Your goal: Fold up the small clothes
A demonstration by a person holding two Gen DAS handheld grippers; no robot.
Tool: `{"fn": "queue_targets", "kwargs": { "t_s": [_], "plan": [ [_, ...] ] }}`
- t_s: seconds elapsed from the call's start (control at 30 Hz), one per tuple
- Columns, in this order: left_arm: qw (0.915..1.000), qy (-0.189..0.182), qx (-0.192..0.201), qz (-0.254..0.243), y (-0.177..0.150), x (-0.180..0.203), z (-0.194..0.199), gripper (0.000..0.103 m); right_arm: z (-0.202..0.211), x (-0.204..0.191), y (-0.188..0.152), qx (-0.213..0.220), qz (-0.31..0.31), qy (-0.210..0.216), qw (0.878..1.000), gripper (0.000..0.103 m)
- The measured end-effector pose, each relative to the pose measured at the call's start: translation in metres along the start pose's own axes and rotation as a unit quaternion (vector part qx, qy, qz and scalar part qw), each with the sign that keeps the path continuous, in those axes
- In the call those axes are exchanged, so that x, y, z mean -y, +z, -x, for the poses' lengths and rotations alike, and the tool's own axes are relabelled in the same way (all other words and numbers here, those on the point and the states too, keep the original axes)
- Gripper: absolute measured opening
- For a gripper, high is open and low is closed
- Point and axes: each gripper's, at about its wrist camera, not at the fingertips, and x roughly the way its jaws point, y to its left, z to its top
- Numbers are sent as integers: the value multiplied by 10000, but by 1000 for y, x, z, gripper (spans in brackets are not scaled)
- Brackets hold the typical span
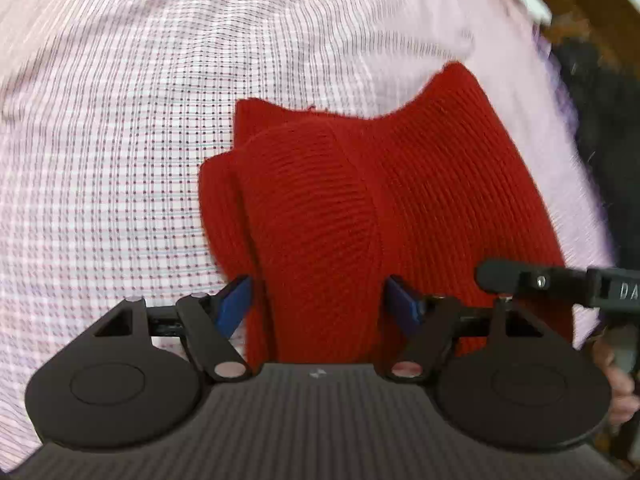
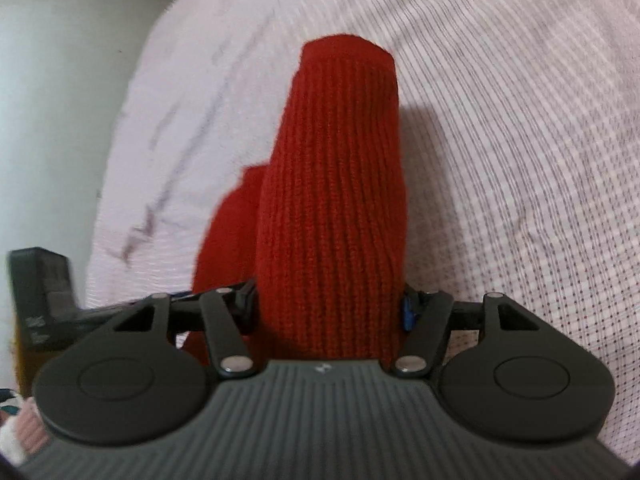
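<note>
Red knit garment (image 1: 340, 208) lies on a pink checked cloth (image 1: 120, 140) (ribbed weave, bunched in folds). Left gripper (image 1: 320, 304) stands partly open around a fold of it; blue pads (image 1: 234, 306) sit at either side of the fold, though firm pressure cannot be judged. Right gripper (image 2: 328, 304) is also partly open, with a thick roll of the same garment (image 2: 336, 200) filling the gap, its jaws against the knit on both sides.
</note>
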Motion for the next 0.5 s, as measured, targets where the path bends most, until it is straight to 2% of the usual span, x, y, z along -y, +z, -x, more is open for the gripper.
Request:
{"fn": "queue_targets", "kwargs": {
  "t_s": [0.1,0.2,0.3,0.43,0.47,0.5],
  "plan": [
    [9993,333,32,-167,0,6,-3,80,-17,9,-3,-87,-8,-239,9997,70],
    [9983,518,61,-253,-1,13,-3,80,-23,21,-2,-177,-165,-236,9994,71],
    [9972,678,89,-290,2,20,6,80,-5,18,-5,-202,-59,-252,9995,71],
    [9955,895,50,-308,-6,29,20,80,27,6,-8,-29,393,-526,9978,70],
    [9953,929,12,-291,-10,30,24,80,36,3,-10,64,577,-622,9964,64],
    [9953,926,-4,-277,-14,30,29,80,42,1,-10,135,767,-667,9947,52]
  ]
}}
